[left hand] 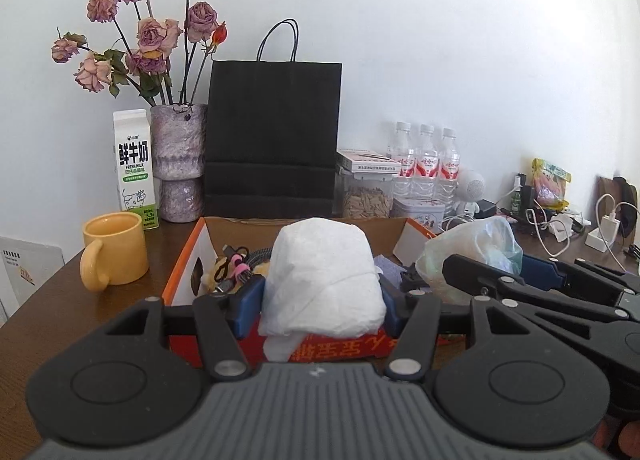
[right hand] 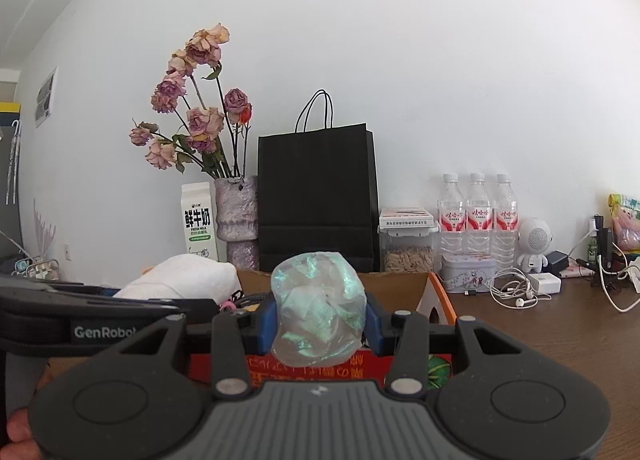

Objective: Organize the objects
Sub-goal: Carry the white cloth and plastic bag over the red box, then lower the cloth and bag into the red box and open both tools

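I read "FRESH MILK" on the far carton [left hand: 135, 168]; left gripper [left hand: 320, 300] clamps an upright white bundle [left hand: 322, 280], right gripper [right hand: 320, 326] a crumpled plastic wad [right hand: 318, 308], over the orange box [left hand: 182, 272].

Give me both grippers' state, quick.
Left gripper: closed on the white paper wad.
Right gripper: closed on the crumpled clear plastic bag.

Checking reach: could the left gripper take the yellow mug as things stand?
Probably not yet: the left gripper is shut on a white paper bundle. The yellow mug itself stands unobstructed.
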`<state>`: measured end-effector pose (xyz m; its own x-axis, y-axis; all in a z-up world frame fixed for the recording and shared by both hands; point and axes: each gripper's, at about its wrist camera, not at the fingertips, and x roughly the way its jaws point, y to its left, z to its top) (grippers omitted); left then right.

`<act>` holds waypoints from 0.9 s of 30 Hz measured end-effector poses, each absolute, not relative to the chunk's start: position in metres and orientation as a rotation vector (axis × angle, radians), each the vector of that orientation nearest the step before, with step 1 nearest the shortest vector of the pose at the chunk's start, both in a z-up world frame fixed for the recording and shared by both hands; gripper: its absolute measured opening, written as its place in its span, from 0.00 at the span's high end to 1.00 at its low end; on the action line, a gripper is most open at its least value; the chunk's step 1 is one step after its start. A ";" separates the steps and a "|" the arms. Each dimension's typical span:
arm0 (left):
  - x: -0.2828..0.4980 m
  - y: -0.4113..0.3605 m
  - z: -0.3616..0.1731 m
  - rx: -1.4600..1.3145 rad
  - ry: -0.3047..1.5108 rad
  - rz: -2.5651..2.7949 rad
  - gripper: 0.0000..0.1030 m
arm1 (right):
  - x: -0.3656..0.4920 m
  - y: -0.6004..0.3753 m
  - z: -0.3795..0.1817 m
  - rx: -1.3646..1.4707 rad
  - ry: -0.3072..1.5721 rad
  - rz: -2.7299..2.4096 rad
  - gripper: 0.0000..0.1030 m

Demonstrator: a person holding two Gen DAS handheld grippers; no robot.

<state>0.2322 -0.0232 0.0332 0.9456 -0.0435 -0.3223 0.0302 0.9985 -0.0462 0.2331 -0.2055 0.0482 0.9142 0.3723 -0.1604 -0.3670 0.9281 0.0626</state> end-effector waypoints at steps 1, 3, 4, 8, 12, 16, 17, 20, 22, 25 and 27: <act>0.238 -0.023 0.035 -0.043 0.326 -0.024 0.43 | 0.241 -0.203 0.051 0.029 0.167 0.376 0.59; 0.250 -0.021 0.038 -0.060 0.327 -0.009 0.43 | 0.254 -0.200 0.055 0.032 0.167 0.370 0.59; 0.256 -0.020 0.039 -0.065 0.328 -0.002 0.43 | 0.262 -0.199 0.056 0.041 0.173 0.372 0.59; 0.282 -0.017 0.039 -0.069 0.327 0.039 0.43 | 0.290 -0.192 0.057 0.053 0.185 0.364 0.59; 0.309 -0.013 0.036 -0.082 0.347 0.068 0.43 | 0.316 -0.187 0.055 0.064 0.198 0.357 0.60; 0.333 -0.009 0.031 -0.096 0.371 0.084 0.43 | 0.341 -0.181 0.049 0.059 0.223 0.350 0.60; 0.339 -0.008 0.030 -0.098 0.377 0.086 0.43 | 0.346 -0.179 0.047 0.054 0.229 0.348 0.60; 0.352 -0.006 0.027 -0.097 0.388 0.090 0.43 | 0.359 -0.177 0.044 0.047 0.240 0.345 0.61; 0.361 -0.004 0.024 -0.095 0.397 0.088 0.43 | 0.367 -0.176 0.042 0.042 0.244 0.341 0.61; 0.370 -0.003 0.019 -0.089 0.414 0.090 0.43 | 0.376 -0.176 0.039 0.038 0.261 0.335 0.61; 0.374 -0.001 0.016 -0.091 0.424 0.092 0.43 | 0.382 -0.176 0.036 0.035 0.275 0.333 0.61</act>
<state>0.3745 -0.0012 0.0159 0.9074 0.0698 -0.4143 -0.1077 0.9918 -0.0688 0.3820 -0.1758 0.0357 0.9084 0.3271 -0.2605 -0.3176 0.9449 0.0790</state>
